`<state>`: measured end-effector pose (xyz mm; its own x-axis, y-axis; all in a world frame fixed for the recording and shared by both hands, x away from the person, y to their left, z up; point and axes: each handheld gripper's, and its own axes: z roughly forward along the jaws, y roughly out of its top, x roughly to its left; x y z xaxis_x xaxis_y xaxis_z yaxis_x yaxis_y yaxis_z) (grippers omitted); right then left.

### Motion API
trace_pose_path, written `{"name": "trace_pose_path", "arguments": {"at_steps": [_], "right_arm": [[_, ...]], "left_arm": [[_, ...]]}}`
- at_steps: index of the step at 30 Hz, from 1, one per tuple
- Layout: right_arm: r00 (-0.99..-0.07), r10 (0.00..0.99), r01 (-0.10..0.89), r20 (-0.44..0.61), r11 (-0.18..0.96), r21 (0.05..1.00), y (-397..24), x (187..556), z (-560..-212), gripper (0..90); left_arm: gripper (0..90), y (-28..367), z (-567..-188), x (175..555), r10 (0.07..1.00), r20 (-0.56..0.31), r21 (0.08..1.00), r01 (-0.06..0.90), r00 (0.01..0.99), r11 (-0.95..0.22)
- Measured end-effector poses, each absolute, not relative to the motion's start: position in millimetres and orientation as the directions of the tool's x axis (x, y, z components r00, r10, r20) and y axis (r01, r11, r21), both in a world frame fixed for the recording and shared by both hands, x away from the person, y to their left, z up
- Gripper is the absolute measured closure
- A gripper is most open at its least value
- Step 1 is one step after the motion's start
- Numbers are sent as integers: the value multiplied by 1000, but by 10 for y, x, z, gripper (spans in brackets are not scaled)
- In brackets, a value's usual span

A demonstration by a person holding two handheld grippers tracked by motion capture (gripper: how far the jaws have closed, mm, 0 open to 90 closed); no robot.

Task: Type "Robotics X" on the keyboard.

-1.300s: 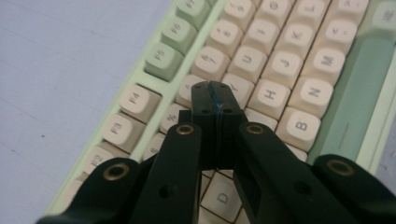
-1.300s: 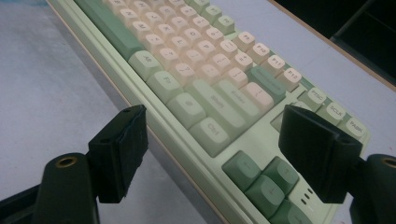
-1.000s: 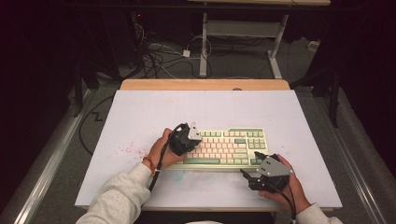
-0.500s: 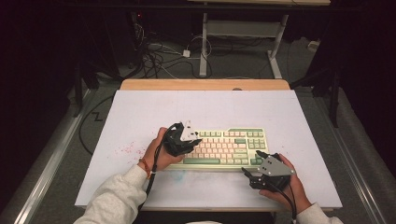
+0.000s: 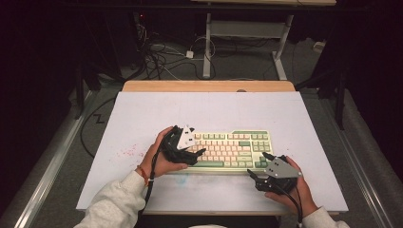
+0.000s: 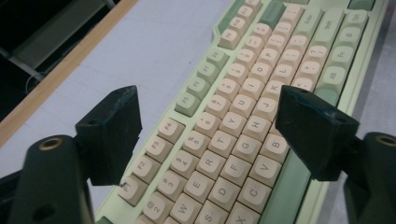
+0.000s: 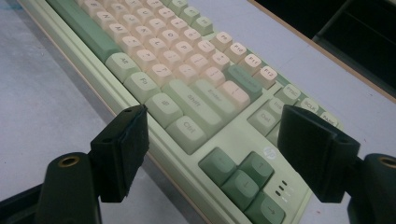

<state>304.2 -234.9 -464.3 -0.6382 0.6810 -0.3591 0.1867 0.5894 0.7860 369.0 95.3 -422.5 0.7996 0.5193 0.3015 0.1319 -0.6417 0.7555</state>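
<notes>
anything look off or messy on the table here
Faint reddish speckles stain the white table top left of the pale green and cream keyboard, like dried marks. The keyboard itself lies square and looks intact.

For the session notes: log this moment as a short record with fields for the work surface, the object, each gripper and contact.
surface: white table top with a wooden far edge
object: pale green keyboard with cream and green keys, lying flat
left gripper: over the keyboard's left end, its jaws have just been opening, nothing between them
right gripper: by the keyboard's near right corner, jaws wide apart, above the arrow keys
contact: neither gripper's pads press on the keyboard
</notes>
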Motion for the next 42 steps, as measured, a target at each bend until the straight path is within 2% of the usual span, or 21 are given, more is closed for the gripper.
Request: {"name": "trace_pose_path", "arguments": {"at_steps": [15, 26, 42], "right_arm": [[-634, 686, 182, -357, 580, 794, -2356, 3035, -4631, 253], [-628, 692, 192, -355, 581, 791, -2366, 3042, -4633, 259], [-634, 689, 193, -350, 580, 792, -2356, 3043, -4635, 263]], "left_arm": [[183, 1138, -4188, 3551, 529, 373, 754, 83, 763, -651], [176, 1328, -4206, 3461, 567, 379, 782, 75, 732, -619], [165, 1564, -4355, 3307, 597, 396, 776, 93, 697, -623]]}}
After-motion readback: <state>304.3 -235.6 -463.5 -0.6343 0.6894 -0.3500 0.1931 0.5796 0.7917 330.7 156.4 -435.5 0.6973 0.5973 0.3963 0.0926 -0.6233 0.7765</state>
